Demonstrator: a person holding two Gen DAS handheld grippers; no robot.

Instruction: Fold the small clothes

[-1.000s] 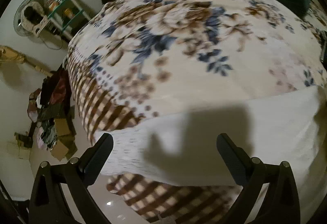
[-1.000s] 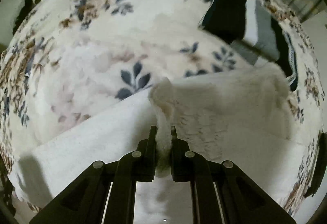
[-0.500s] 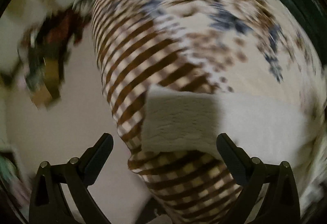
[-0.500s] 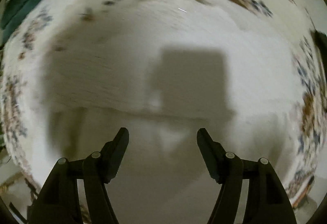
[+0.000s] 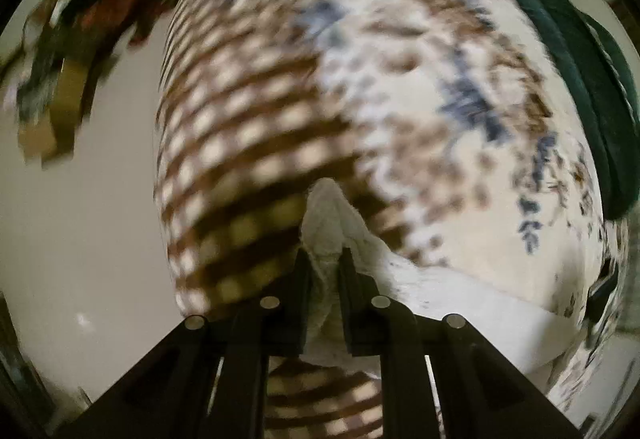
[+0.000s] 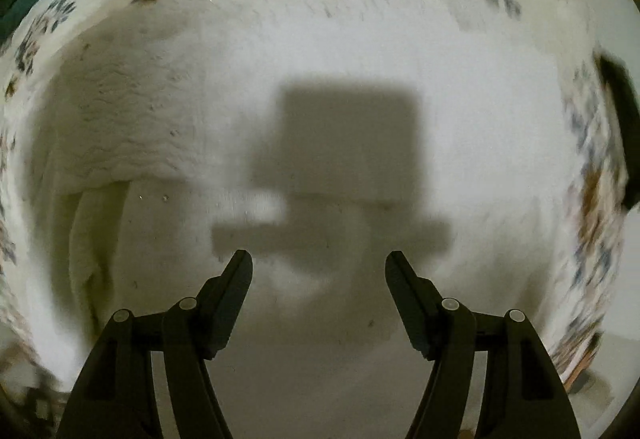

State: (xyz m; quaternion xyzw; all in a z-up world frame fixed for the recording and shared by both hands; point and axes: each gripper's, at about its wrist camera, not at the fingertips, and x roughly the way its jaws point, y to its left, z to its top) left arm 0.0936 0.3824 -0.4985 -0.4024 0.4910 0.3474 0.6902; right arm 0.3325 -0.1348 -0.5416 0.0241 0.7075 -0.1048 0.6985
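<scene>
Two claws over the white garment [image 6: 340,51], left claw [image 5: 325,259] pinching its bunched corner [image 5: 328,215], right claw [image 6: 319,271] spread wide, empty, above its flat middle.

Left wrist view: bedspread [image 5: 380,87] fills centre frame; garment [image 5: 460,303] lies on it at lower right, one corner rising to lower centre between the left gripper [image 5: 325,267] fingers. Folded blanket [image 5: 580,87] at right edge — floor clutter [image 5: 68,51] upper left.

Right wrist view: garment [image 6: 340,59] spreads across centre, folded edge at left; right gripper [image 6: 319,271] at bottom, above it.

White cloth [image 5: 332,223], brown-checked floral blanket [image 5: 256,127]
</scene>
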